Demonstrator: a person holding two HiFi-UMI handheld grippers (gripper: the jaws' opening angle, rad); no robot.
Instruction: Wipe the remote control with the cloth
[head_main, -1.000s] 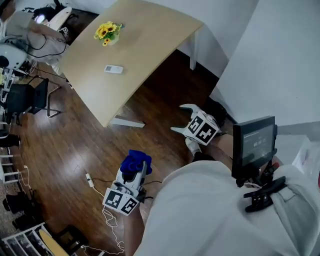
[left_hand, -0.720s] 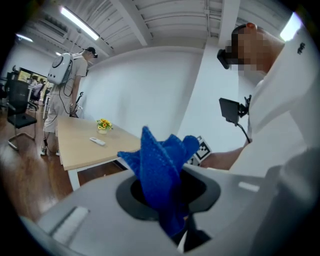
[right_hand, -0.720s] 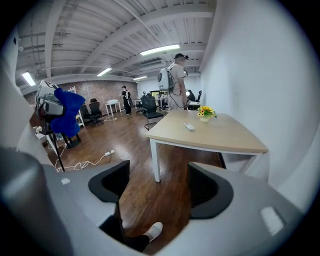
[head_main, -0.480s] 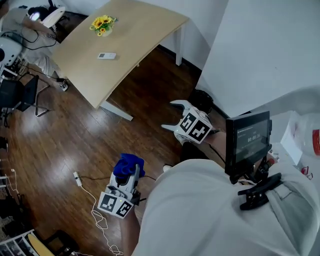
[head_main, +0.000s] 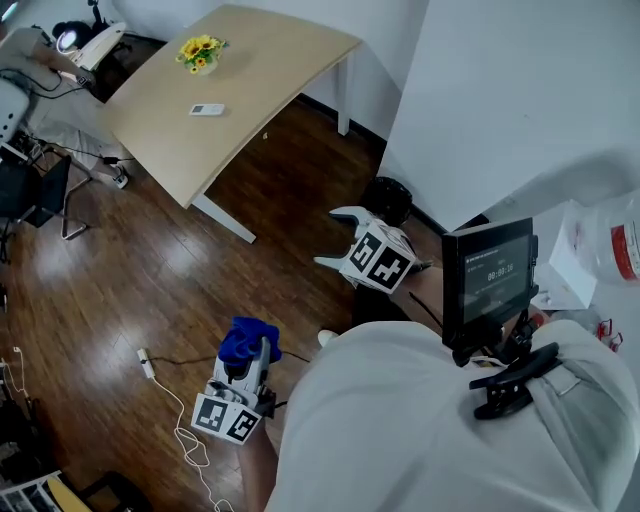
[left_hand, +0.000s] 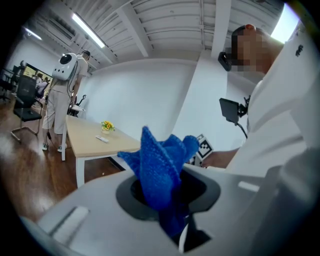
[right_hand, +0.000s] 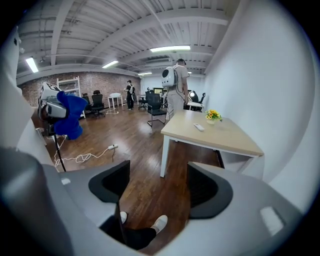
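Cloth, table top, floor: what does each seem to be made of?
The cloth: blue woven or knitted textile, matte; nubbly surface, soft folds.
The table top: pale wood or wood-look laminate, which I cannot tell; even, matte.
The floor: dark wood-look planks, glossy; seams and light reflections show.

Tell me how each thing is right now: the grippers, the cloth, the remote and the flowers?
Left hand-held gripper: shut on the blue cloth.
Right hand-held gripper: open, empty.
Blue cloth: bunched, sticking up from the jaws.
Remote control: lying flat on the table, untouched.
Flowers: upright on the table.
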